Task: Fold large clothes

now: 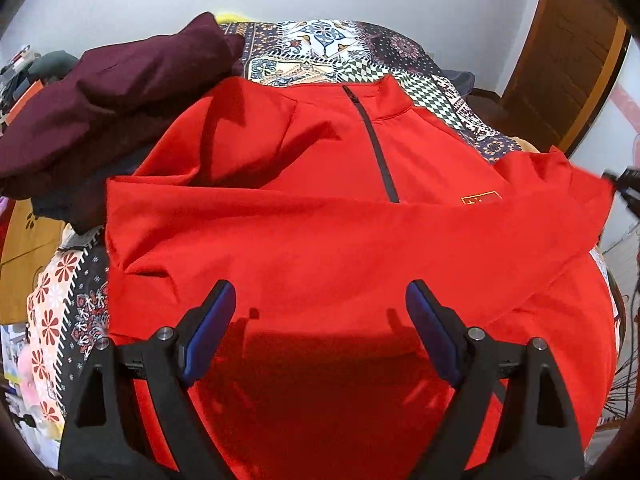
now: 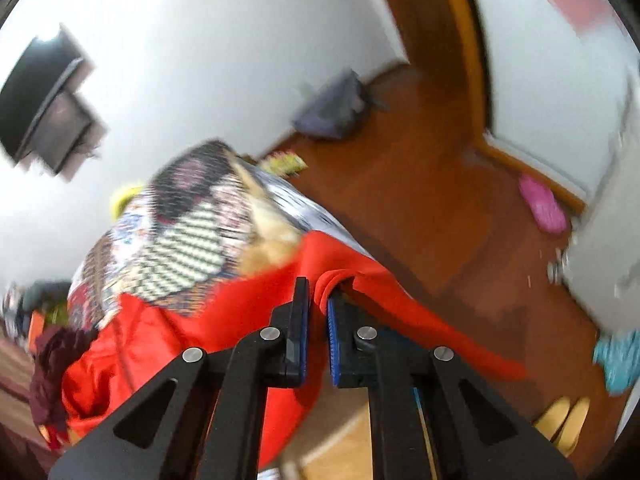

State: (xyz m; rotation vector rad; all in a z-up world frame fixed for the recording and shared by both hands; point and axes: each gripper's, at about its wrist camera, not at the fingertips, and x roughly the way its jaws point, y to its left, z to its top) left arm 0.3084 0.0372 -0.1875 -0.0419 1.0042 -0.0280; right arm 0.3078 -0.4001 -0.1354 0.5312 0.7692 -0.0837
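Note:
A large red zip-neck top (image 1: 304, 216) lies front-up on a patterned bedspread (image 1: 320, 52), with one sleeve folded across its chest. My left gripper (image 1: 320, 300) is open and empty just above the lower body of the top. My right gripper (image 2: 318, 300) is shut on the red top (image 2: 240, 320), pinching a fold of its edge and holding it lifted off the bed. The right gripper also shows at the far right of the left wrist view (image 1: 626, 188), at the raised end of the red fabric.
A dark maroon garment (image 1: 112, 96) is heaped on the bed at the left, touching the red top. A wooden door (image 1: 560, 60) stands at the right. On the wooden floor lie a pink item (image 2: 542, 204), yellow slippers (image 2: 564, 424) and a dark bag (image 2: 332, 108).

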